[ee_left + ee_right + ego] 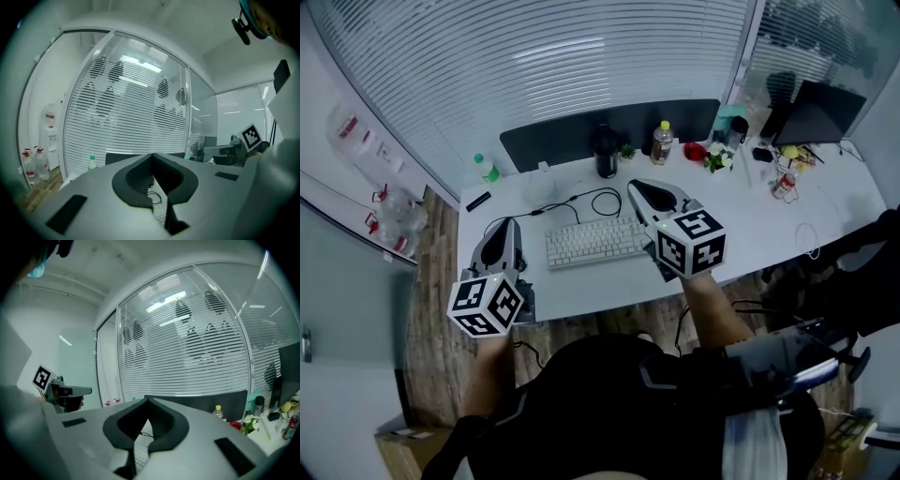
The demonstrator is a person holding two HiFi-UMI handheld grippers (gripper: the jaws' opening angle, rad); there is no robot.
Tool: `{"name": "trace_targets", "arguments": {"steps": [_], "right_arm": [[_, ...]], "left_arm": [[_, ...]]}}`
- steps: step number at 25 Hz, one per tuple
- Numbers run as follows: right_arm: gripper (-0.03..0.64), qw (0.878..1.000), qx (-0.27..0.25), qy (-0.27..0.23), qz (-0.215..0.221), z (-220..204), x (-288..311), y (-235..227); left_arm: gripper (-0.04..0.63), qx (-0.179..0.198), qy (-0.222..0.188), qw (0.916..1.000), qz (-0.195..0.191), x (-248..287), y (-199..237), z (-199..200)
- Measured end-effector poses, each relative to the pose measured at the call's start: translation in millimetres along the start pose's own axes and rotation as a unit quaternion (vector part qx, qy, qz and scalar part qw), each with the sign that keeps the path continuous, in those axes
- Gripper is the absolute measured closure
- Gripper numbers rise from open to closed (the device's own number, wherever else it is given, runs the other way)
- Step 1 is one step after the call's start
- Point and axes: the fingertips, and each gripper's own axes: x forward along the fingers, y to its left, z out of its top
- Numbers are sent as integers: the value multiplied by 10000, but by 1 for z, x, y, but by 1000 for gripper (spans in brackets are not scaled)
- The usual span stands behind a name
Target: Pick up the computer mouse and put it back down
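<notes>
I cannot make out a computer mouse in any view. In the head view my left gripper [503, 225] hovers over the left part of the white desk [581, 291], above a loop of black cable [581, 199]. My right gripper [639, 186] hangs over the desk just right of the white keyboard [591, 242]. Both point roughly level toward the window blinds. In the left gripper view the jaws [151, 157] are shut with nothing between them. The right gripper [146, 401] is likewise shut and empty. A strip of keyboard [159, 213] shows below the left jaws.
Along the back of the desk stand a dark partition panel [609, 127], a black bottle [606, 150], a yellow-capped bottle [662, 142], a green-capped bottle [487, 169] and flowers [717, 159]. A small black bar [478, 201] lies far left. A laptop [811, 112] sits far right.
</notes>
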Motion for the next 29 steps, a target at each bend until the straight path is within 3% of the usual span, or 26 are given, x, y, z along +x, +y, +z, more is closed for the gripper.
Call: {"name": "trace_targets", "arguments": {"steps": [21,29], "right_arm": [[618,10000,-11,3,12,-1,15,-9],[618,10000,70,-24,-57,0,14,-19]], "left_arm": [[566,356,49,9992,201,3,-5,1],[566,272,-73,9993,255,3,-11,9]]}}
